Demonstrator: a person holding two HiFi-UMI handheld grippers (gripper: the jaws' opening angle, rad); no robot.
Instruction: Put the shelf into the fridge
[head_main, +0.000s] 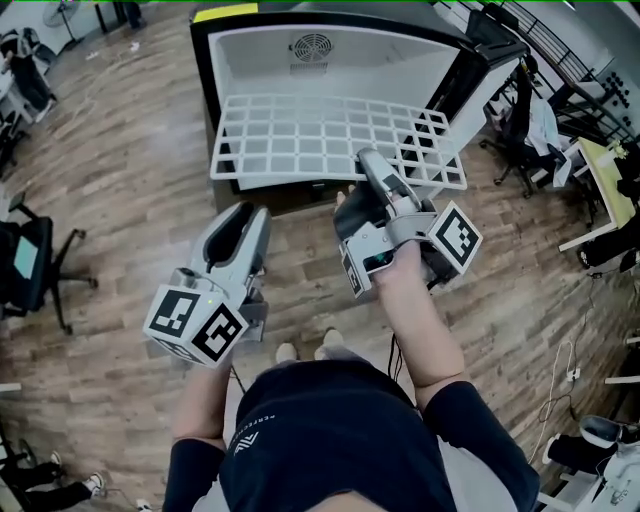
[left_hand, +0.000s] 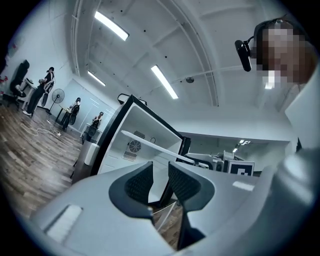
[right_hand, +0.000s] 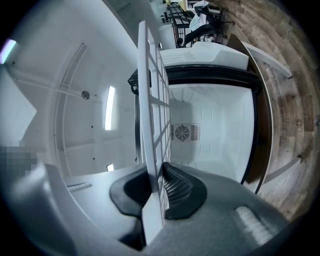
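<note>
The fridge (head_main: 255, 55) stands open ahead, its white inside bare with a round fan vent on the back wall. A white wire grid shelf (head_main: 320, 140) lies level across the opening, its far part inside. My right gripper (head_main: 368, 165) is shut on the shelf's near edge. In the right gripper view the shelf (right_hand: 150, 100) runs edge-on between the jaws of the right gripper (right_hand: 156, 182), with the fridge (right_hand: 215, 120) behind. My left gripper (head_main: 248, 215) hangs lower left, off the shelf. The left gripper (left_hand: 161, 175) is narrowly open and empty, and beyond it are the shelf (left_hand: 150, 142) and the fridge (left_hand: 145, 125).
The fridge door (head_main: 480, 60) stands open at the right. An office chair (head_main: 35, 265) is at the left, and chairs and desks (head_main: 530, 130) crowd the right. People (left_hand: 75, 107) and a standing fan (left_hand: 57, 95) are far off. The floor is wood plank.
</note>
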